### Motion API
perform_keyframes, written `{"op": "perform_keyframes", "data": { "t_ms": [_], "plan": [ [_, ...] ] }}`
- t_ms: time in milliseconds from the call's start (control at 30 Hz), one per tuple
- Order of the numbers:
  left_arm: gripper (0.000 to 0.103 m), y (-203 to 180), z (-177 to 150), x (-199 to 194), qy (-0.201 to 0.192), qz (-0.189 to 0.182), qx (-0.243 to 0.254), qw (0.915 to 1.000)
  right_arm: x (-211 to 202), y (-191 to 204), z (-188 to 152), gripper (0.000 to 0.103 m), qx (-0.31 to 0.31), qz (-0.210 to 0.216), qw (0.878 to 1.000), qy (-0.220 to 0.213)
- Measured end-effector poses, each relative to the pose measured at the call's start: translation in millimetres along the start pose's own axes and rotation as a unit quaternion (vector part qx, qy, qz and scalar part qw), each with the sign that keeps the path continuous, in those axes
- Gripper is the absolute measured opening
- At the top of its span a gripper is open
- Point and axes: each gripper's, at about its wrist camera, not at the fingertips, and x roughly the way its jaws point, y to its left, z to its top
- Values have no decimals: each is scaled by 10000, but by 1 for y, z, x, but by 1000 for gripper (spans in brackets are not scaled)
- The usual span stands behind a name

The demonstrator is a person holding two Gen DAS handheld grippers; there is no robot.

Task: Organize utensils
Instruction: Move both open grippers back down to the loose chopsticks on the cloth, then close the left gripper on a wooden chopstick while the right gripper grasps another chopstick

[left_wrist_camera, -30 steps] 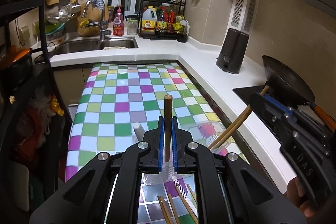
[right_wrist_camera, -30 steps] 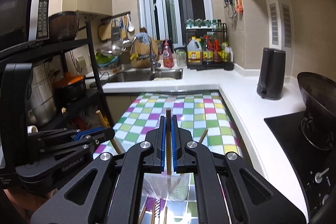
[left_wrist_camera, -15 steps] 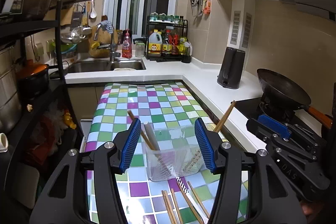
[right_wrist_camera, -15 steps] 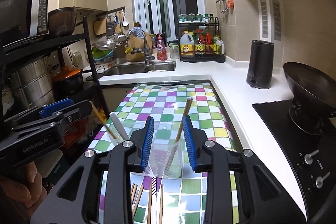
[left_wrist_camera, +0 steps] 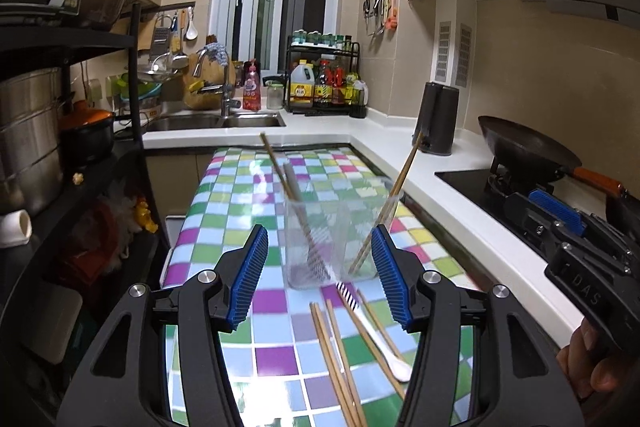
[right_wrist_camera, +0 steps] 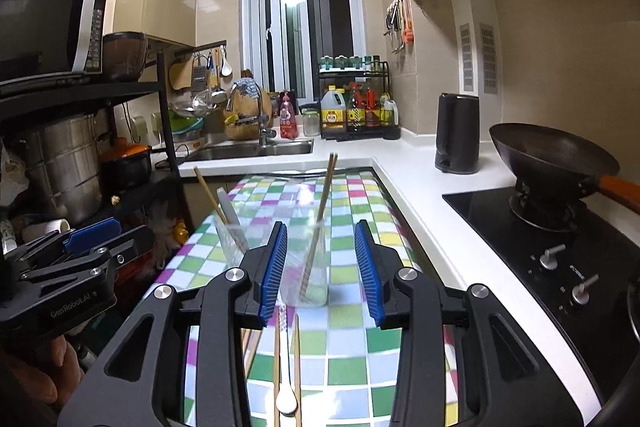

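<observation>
A clear plastic holder [left_wrist_camera: 332,231] stands on the checkered table [left_wrist_camera: 236,211]. One chopstick [left_wrist_camera: 400,183] leans right in it; another chopstick and a pale handle [left_wrist_camera: 294,187] lean left. My left gripper [left_wrist_camera: 320,279] hangs open and empty just short of the holder. Loose chopsticks [left_wrist_camera: 336,355] and a white spoon [left_wrist_camera: 384,347] lie flat below it. In the right wrist view, the holder [right_wrist_camera: 316,259] sits beyond my right gripper [right_wrist_camera: 321,267], whose jaws are opening with nothing between the pads. The spoon [right_wrist_camera: 285,379] and chopsticks [right_wrist_camera: 297,367] lie under it.
A black wok [right_wrist_camera: 552,155] sits on the stove at the right, with a dark kettle [right_wrist_camera: 456,135] on the white counter [right_wrist_camera: 416,187]. The sink [left_wrist_camera: 216,121] is at the back. A black rack [left_wrist_camera: 136,131] with pots lines the left side.
Both grippers were shut on upright chopsticks over the holder. They have opened, let go and pulled back. The chopsticks now lean in the holder.
</observation>
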Motion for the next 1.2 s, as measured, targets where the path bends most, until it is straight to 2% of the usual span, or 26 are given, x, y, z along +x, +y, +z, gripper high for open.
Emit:
{"op": "perform_keyframes", "data": {
  "t_ms": [100,367,500,600,733,800,833,900,1067,1100,1167,1200],
  "plan": [
    [54,-1,-19,-4,53,50,10,10000,-7,-1,-15,36,-17,-52,10000,-3],
    [54,-7,-72,-14,381,-49,169,9991,-16,4,-69,37,-173,-43,9987,482],
    [54,-11,-98,-22,437,-18,323,9985,-22,4,-88,63,-177,27,9982,566],
    [54,-8,-112,-24,574,40,274,9980,-24,7,-97,71,-271,39,9979,588],
    [54,-5,-123,-21,738,74,234,9970,-21,7,-107,73,-315,0,9969,722],
    [68,-2,-124,-20,748,46,182,9970,-19,6,-111,76,-280,-3,9964,802],
    [78,-1,-124,-20,731,36,153,9972,-18,5,-112,78,-288,-9,9961,839],
    [81,1,-123,-22,672,56,107,9977,-18,5,-115,89,-308,-50,9958,857],
    [84,8,-125,-19,743,185,-17,9971,-15,0,-122,90,-230,30,9943,1041],
    [82,10,-126,-17,786,183,-57,9967,-15,0,-124,89,-194,64,9940,1073],
    [61,12,-129,-13,929,171,-86,9955,-15,-2,-126,86,-121,90,9934,1139],
    [47,12,-130,-10,1023,167,-79,9946,-13,-3,-127,81,-84,93,9928,1191]
  ]
}}
